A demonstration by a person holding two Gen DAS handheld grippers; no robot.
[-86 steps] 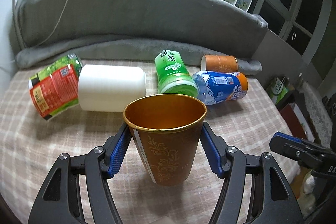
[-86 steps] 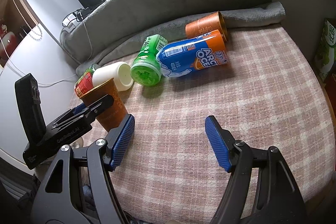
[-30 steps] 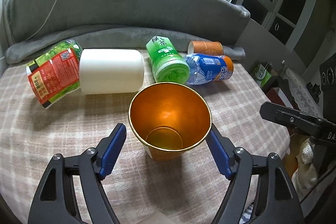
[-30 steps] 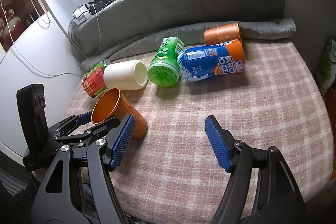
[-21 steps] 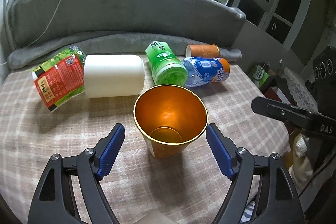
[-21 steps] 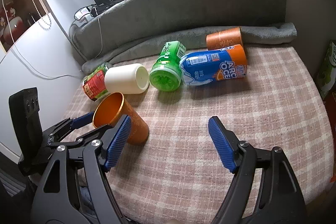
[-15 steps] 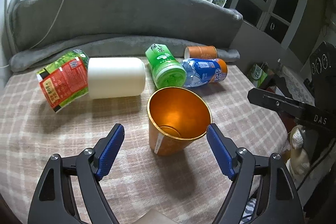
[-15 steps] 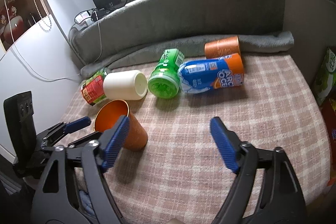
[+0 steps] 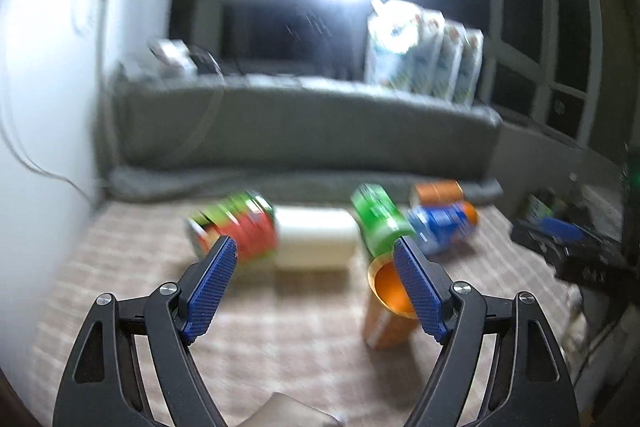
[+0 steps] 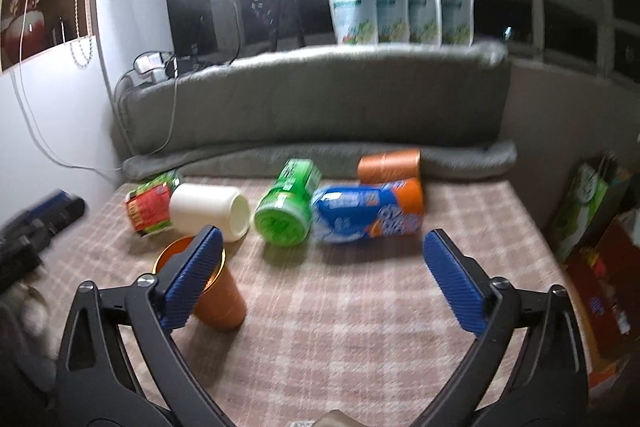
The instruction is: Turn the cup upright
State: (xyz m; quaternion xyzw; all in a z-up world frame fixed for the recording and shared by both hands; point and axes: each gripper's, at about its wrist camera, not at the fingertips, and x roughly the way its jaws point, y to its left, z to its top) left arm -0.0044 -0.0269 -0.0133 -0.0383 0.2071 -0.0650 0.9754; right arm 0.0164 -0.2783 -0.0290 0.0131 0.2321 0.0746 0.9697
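The orange cup (image 10: 218, 293) stands upright, mouth up, on the plaid-covered desk (image 10: 360, 327), near its left front part and free of any grip. The left gripper (image 9: 316, 287) has its jaws wide apart with nothing between them, the cup partly hidden behind its right finger; the right gripper (image 10: 320, 275) is likewise spread and empty. Behind the cup lie a white cup (image 10: 208, 211), a green bottle (image 10: 288, 209), a blue-orange bottle (image 10: 368, 215) and a red-green can (image 10: 150, 205), all on their sides.

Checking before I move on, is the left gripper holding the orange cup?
No, the left gripper is open and the orange cup stands free.
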